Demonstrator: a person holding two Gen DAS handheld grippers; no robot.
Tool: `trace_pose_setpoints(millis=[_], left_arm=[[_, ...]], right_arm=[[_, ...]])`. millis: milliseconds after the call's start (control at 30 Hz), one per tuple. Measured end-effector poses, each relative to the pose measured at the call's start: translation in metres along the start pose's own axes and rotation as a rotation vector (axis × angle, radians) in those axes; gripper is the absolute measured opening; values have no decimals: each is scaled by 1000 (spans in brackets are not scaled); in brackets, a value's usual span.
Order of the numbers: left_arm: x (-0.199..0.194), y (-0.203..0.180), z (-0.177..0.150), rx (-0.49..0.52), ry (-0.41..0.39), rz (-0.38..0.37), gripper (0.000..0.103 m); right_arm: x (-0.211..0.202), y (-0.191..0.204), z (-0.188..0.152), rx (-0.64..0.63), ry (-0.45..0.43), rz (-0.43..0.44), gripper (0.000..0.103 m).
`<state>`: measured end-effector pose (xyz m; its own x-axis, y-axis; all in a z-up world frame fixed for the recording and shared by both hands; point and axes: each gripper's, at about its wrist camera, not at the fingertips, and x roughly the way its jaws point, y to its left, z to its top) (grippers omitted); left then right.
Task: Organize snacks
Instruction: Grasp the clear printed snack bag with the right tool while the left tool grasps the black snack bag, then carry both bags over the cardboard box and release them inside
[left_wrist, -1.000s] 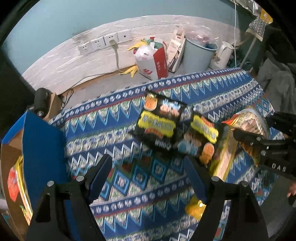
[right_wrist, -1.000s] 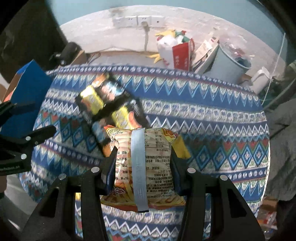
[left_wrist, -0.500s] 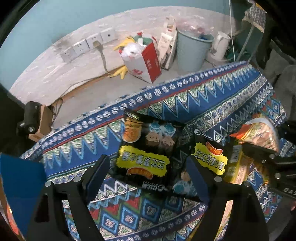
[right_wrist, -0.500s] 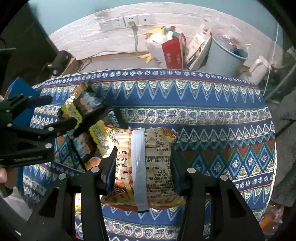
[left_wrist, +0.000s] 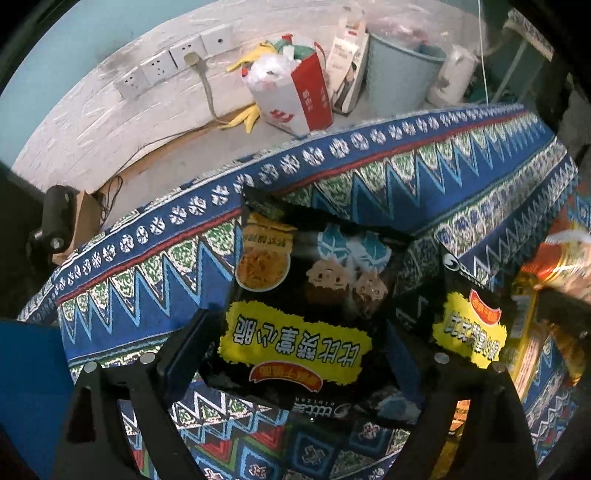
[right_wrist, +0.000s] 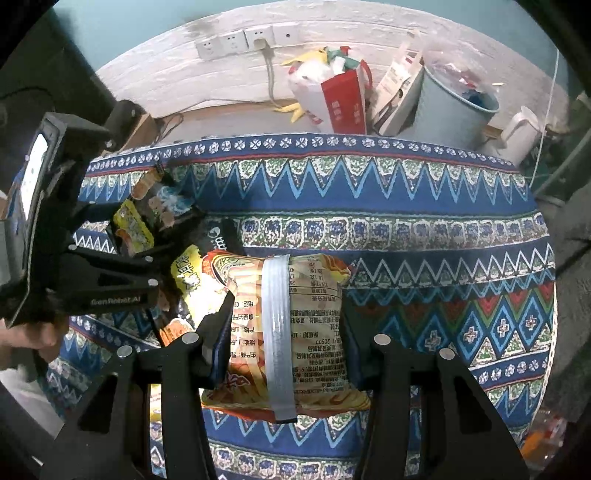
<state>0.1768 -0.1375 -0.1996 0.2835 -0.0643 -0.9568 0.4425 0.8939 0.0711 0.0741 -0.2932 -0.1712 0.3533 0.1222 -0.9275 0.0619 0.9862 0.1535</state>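
Left gripper (left_wrist: 295, 347): jaws opening wide, straddling the black snack bag (left_wrist: 299, 306) without pressing it.
Black snack bag: flat on the patterned cloth (left_wrist: 369, 177), near its far edge.
Second black bag (left_wrist: 469, 325): just right of it, partly overlapping.
Right gripper (right_wrist: 284, 332): clamped narrowly on the orange snack bag (right_wrist: 310, 325), held above the cloth.

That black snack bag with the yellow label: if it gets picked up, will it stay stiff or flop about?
Probably floppy: the black snack bag is crinkled film lying puffed and uneven on the patterned cloth. It looks light for its size. Its glossy surface may slip between the opening jaws of the left hand-held gripper.
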Motion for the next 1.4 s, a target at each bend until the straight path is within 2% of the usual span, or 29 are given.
trace_pose_setpoints(millis=[33, 133, 233, 467, 733, 1400], left_arm=[[-1, 1, 0, 1, -4, 1, 87], [-8, 1, -3, 16, -35, 13, 66], [-10, 2, -6, 11, -22, 4, 64], [-24, 5, -20, -4, -25, 28, 64], [-63, 15, -33, -11, -95, 51, 64], [-144, 65, -82, -164, -180, 37, 64]], right_arm=[[1, 0, 0, 0, 3, 0, 48], [3, 3, 1, -3, 5, -7, 48], [4, 5, 2, -2, 1, -13, 48], [-3, 12, 8, -7, -24, -22, 48], [-18, 25, 17, -27, -59, -27, 48], [-64, 85, 27, -120, -156, -40, 48]])
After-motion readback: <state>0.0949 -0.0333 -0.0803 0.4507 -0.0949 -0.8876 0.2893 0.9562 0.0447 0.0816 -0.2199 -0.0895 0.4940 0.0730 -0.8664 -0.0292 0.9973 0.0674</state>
